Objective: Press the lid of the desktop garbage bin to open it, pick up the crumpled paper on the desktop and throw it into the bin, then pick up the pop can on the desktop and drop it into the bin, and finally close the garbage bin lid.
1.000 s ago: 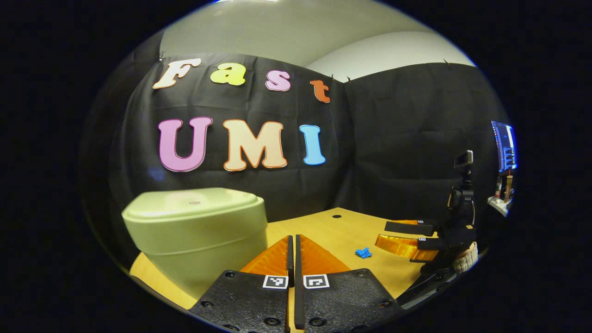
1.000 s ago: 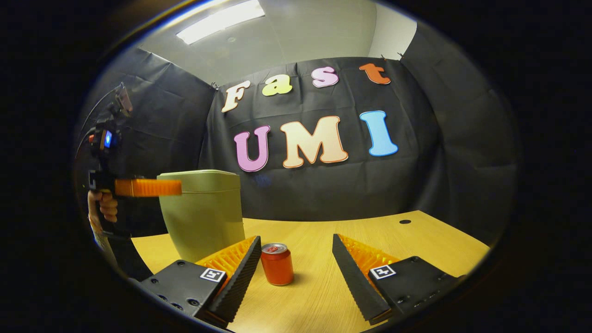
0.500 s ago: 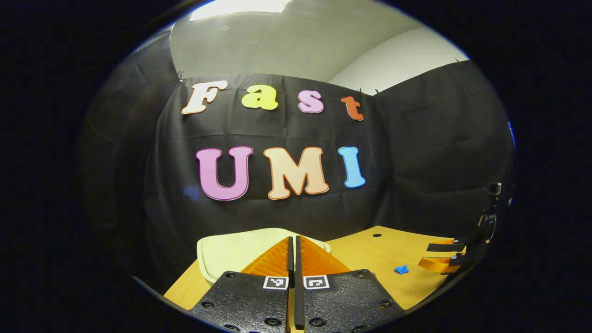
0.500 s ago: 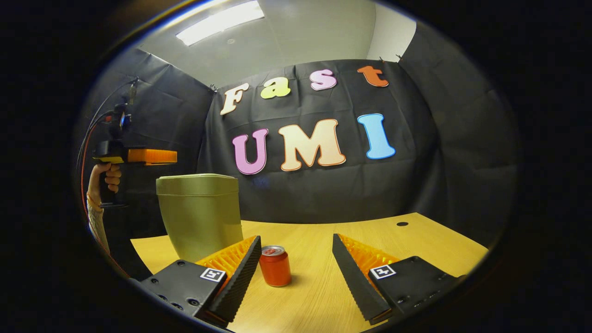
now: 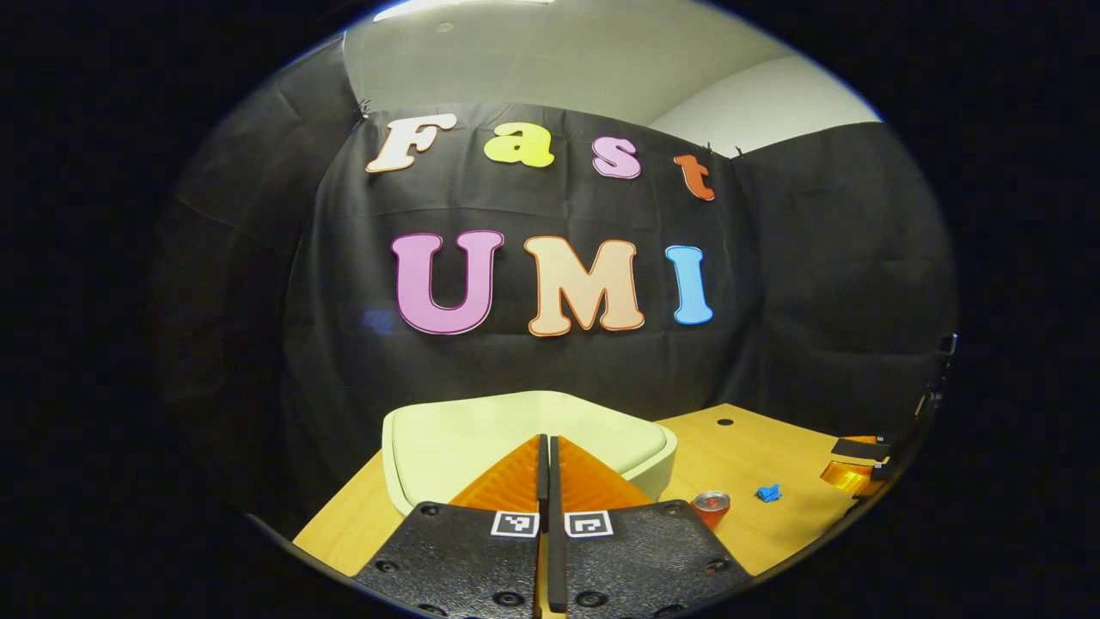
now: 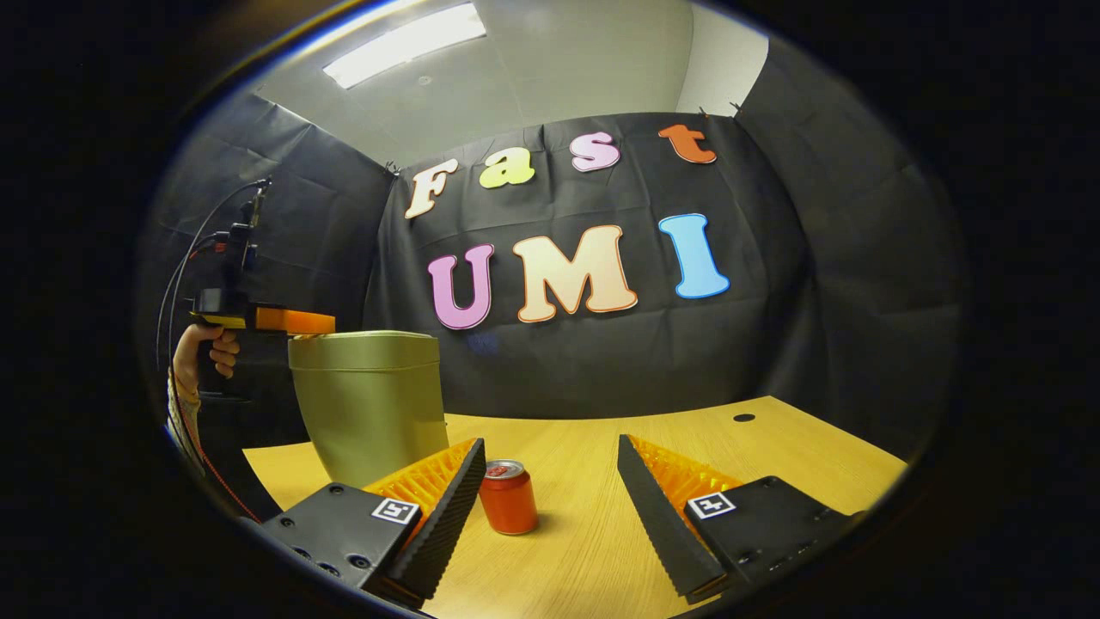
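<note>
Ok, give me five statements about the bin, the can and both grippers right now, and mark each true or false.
1. The garbage bin's lid is closed. True.
2. The pop can lies on its side. False: it stands upright on the wooden desk.
3. The left gripper has its fingers shut together, above the lid. True.
4. The right gripper is clamped on the can. False: its fingers are spread open, and the can stands free near one of them.
5. The crumpled blue paper is on top of the bin. False: it lies on the desk, beyond the can.
</note>
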Demonstrator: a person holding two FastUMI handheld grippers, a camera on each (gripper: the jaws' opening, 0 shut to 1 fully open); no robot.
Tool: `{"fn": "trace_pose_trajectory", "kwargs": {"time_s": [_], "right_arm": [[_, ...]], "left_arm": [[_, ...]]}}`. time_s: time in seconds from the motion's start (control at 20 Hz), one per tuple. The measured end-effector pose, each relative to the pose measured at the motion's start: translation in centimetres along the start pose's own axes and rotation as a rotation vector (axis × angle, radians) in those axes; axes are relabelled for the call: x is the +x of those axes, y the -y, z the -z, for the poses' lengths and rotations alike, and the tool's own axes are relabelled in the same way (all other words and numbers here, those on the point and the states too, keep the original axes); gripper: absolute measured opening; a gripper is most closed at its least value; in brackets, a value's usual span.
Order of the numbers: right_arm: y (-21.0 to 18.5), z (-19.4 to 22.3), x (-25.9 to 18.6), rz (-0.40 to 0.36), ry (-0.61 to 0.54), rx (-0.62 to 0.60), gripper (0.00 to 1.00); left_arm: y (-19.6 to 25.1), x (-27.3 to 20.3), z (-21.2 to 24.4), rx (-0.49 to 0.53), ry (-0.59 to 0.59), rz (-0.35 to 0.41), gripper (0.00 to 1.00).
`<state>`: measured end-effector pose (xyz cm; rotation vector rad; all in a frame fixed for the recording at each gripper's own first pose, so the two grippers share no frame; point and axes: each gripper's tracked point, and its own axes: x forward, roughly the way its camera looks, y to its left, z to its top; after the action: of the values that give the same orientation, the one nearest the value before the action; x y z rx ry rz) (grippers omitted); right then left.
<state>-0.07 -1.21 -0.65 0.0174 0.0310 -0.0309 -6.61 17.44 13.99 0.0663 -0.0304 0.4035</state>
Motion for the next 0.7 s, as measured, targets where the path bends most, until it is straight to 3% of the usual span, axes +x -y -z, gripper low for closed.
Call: {"fn": "trace_pose_trajectory", "kwargs": {"time_s": [0.3,0.7], "right_arm": [[-0.5,0.5,0.2,-0.011,-0.013,-0.013,0.97],[-0.6,-0.1,-0.1,-0.017,-0.001,-0.014,0.94]], "left_arm": [[0.2,0.0,0.4,0.028,-0.037,0.012,0.00],[0.3,0.3,-1.1,0.065,-0.017,-0.037,0.00]]}}
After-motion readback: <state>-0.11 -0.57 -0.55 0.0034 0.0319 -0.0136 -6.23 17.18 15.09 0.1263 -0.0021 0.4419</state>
